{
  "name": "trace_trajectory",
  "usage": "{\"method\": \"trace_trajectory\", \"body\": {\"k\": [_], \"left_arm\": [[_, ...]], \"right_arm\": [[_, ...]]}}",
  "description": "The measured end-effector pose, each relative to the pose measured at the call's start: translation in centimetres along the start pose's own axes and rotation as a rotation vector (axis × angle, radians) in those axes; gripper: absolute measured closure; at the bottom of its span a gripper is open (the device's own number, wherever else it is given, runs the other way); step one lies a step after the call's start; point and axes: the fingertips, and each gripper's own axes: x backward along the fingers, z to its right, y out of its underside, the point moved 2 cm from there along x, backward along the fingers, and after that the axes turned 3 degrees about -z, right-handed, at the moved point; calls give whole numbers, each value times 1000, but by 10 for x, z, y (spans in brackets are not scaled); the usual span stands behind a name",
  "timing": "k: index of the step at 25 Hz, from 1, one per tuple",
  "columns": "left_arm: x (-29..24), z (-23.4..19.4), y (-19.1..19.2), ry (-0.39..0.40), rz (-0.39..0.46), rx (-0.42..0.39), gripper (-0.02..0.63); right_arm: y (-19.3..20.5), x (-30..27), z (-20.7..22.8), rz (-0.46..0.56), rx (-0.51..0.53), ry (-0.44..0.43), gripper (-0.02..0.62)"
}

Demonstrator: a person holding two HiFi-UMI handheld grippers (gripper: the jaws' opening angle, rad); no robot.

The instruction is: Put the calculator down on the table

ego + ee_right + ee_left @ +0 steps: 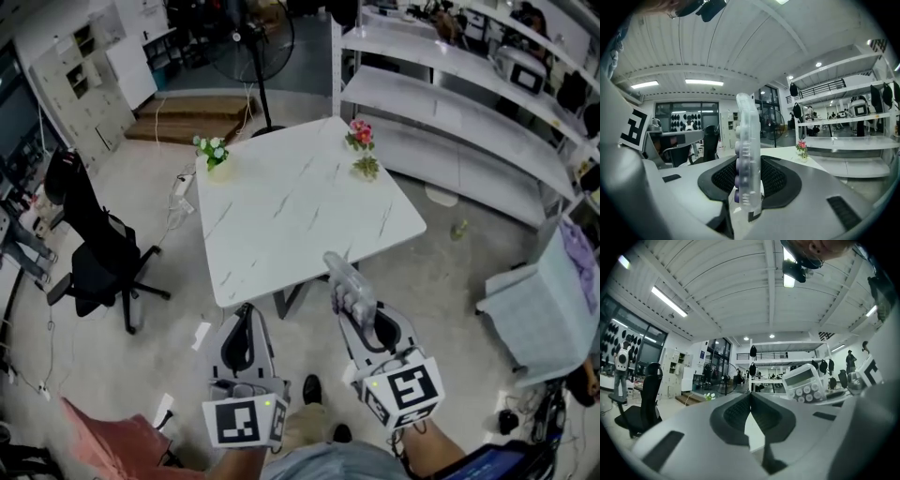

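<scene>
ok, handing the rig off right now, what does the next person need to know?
Left gripper: jaws together, empty.
Right gripper: jaws shut on the calculator, which is held upright and edge-on in the air at the near edge of the white table.
Small flower pots stand near the table's far corners.
Done: the calculator is gripped and at the table.
Left: lower it onto bare tabletop, open the jaws, pull back.

L gripper (751, 399) fingers pressed together, empty; calculator (805, 383) upper right, keys facing cam; chair (644, 401) left.
</scene>
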Motion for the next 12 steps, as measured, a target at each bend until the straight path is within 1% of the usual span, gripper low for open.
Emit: {"method": "trace_trajectory", "body": {"k": [3, 8, 12], "left_arm": [[-33, -21, -10, 6, 7, -5, 598], [-79, -49, -32, 28, 58, -14, 598], [-106, -62, -35, 50, 81, -25, 598]], "right_arm": [[-17, -35, 5, 13, -4, 0, 451], [-55, -82, 12, 72, 14, 12, 451], [-76, -105, 21, 112, 22, 37, 451]]}}
